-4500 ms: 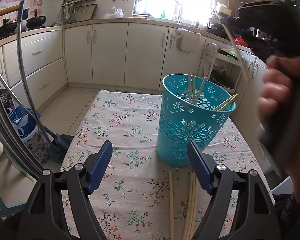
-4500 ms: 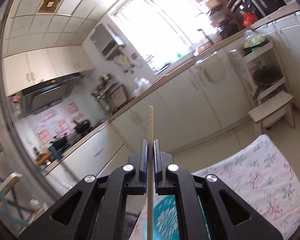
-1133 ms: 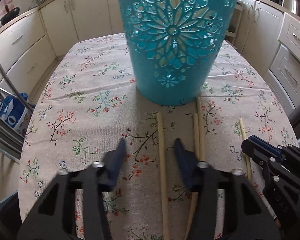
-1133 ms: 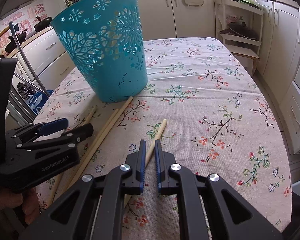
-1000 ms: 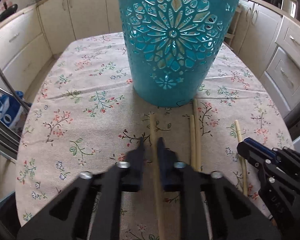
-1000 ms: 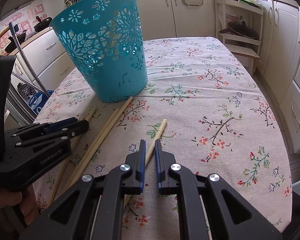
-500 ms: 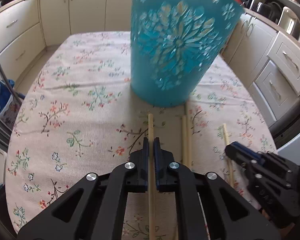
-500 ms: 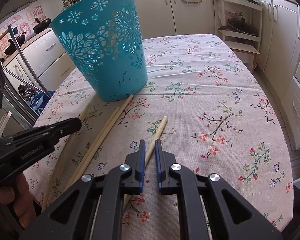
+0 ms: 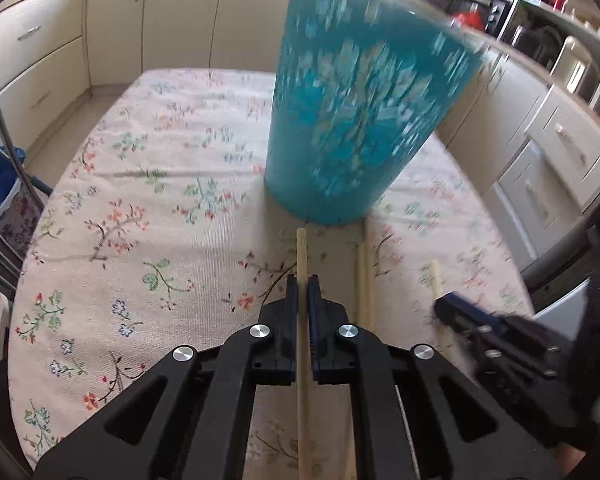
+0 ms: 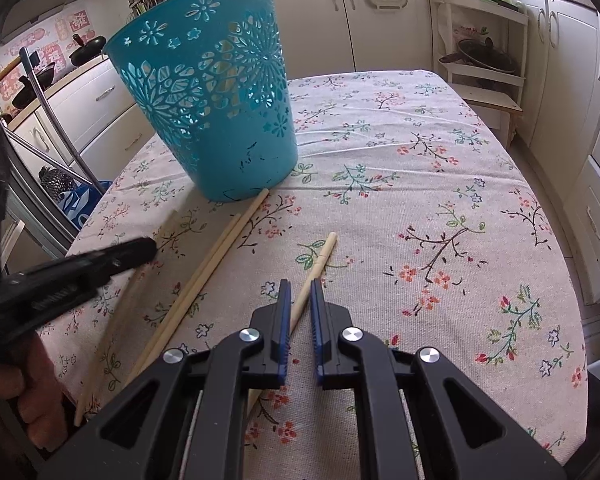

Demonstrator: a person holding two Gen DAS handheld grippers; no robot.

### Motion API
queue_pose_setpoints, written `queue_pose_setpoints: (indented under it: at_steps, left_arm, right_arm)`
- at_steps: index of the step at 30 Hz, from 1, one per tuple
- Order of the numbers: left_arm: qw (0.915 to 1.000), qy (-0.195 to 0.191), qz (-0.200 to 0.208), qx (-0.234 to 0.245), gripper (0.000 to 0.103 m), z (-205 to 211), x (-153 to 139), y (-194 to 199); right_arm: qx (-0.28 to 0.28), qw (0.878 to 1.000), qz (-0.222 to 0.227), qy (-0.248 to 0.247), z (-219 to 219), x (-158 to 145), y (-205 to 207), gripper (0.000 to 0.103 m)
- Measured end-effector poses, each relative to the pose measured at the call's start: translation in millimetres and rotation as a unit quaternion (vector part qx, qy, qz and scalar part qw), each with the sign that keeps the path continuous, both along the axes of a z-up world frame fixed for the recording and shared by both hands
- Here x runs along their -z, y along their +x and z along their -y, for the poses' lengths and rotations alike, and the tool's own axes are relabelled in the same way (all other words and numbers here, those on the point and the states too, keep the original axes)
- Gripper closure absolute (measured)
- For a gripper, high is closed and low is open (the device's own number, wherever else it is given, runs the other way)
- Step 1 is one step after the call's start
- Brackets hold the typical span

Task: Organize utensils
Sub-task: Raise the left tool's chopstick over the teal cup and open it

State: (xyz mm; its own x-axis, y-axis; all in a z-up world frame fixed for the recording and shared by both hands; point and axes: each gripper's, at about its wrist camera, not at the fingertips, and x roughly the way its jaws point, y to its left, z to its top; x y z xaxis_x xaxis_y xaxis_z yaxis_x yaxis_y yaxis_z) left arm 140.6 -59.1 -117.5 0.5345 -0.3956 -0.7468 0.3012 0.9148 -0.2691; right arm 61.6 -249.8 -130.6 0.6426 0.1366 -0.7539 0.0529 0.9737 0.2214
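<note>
On a floral tabletop [image 10: 440, 152], the left tool [image 9: 302, 288] is clamped on a wooden chopstick [image 9: 301, 252] whose tip points at 12 o'clock toward a teal cutout basket [image 9: 356, 128]. The right tool [image 10: 300, 296] is nearly closed around another chopstick [image 10: 320, 260] lying on the cloth. Two more chopsticks [image 10: 211, 260] lie at its 10 o'clock, touching the basket's base.
</note>
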Motion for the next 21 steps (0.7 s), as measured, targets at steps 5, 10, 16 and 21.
queue_pose_setpoints:
  at_steps: [5,10,16,21]
  left_arm:
    - [0.9918,-0.091,0.090,-0.003,0.098,-14,-79,-6]
    - [0.9700,-0.135,0.202,-0.011,0.098,-9,-150,7]
    - [0.9514,-0.145,0.268,-0.044,0.098,10,-181,50]
    - [0.9308,-0.163,0.316,-0.085,0.098,18,-201,68]
  right_arm:
    - [0.004,1.000,0.004,0.008,2,0,1,0.093]
    - [0.003,1.000,0.006,0.012,3,1,2,0.093]
    - [0.003,1.000,0.010,0.017,4,2,2,0.093]
    - [0.001,1.000,0.015,0.016,5,3,3,0.093]
